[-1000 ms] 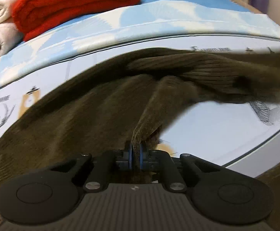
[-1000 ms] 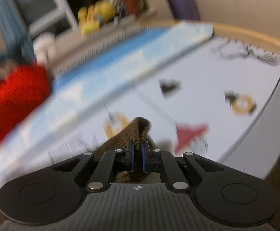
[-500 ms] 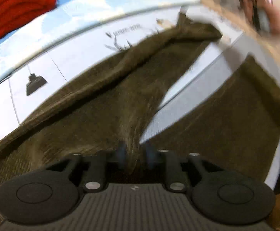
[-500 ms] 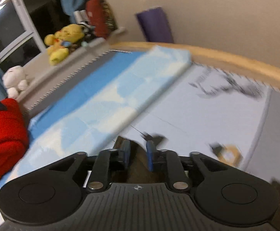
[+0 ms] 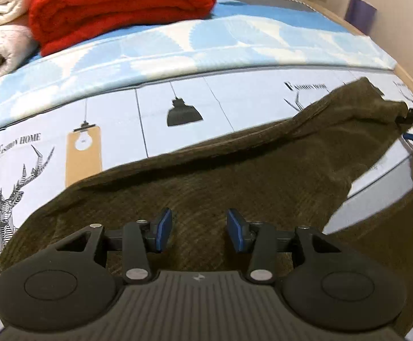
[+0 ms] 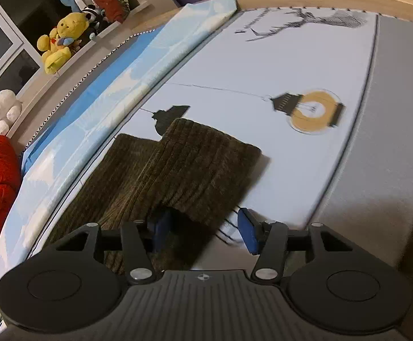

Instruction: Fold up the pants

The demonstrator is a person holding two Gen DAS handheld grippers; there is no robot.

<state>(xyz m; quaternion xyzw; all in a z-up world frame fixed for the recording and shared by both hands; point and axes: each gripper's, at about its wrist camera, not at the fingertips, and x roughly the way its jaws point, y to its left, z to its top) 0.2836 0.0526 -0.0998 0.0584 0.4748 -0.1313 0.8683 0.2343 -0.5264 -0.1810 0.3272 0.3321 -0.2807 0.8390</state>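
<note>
**Pants laid out lengthwise, both tongs letting go, cross folds left to do**

On the left, the left gripper [image 5: 196,228] is hovering over the waist end of the dark olive-brown corduroy pants [image 5: 234,176], its blue pads standing apart; its jaws have just been opening, and nothing is pinched between them, the cloth lying flat beneath. The pants are lying on the pale printed bed sheet with deer and lamp drawings [image 5: 234,96], running away toward the far right, where the leg ends are reaching the other tool. Behind, a folded red knitted blanket [image 5: 121,2] is sitting well apart from the work.

On the right, the right gripper [image 6: 203,228] is hanging just above the leg cuffs [image 6: 200,164], which are resting one on the other on the sheet. Its jaws have also just been opening; a cuff corner is lying between the pads, apparently unpressed.

Judging by this, the lengthwise fold, leg over leg, is looking done. The shortening folds, cuffs toward waist, are remaining.
</note>
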